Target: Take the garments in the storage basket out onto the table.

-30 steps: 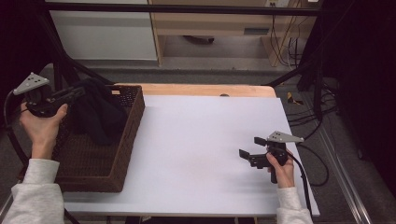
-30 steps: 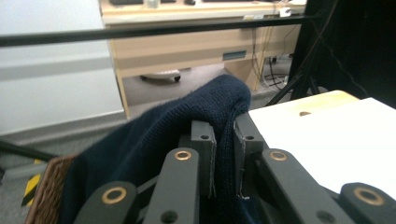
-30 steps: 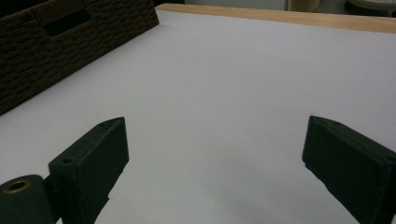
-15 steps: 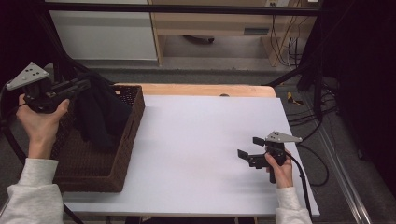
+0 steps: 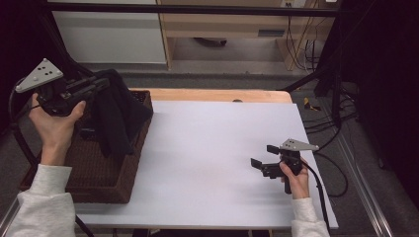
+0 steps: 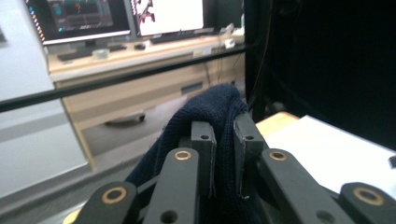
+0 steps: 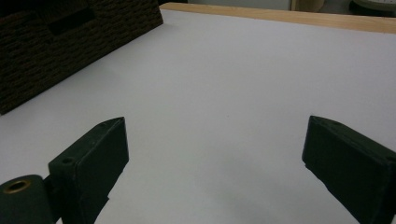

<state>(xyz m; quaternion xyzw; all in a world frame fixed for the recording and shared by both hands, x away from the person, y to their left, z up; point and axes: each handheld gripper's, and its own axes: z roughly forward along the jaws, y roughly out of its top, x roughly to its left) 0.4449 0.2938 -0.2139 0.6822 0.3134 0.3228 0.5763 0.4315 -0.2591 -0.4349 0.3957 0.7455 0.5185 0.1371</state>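
Left gripper (image 5: 101,84) clamped on a dark knit cloth (image 5: 116,116), holding it up above the wicker basket (image 5: 106,182) at the table's (image 5: 212,148) left edge; cloth hangs down into the basket. Right gripper (image 5: 263,155) rests on the table, jaws wide apart, nothing between them.

White table (image 5: 212,148), wicker basket (image 5: 99,173) at left
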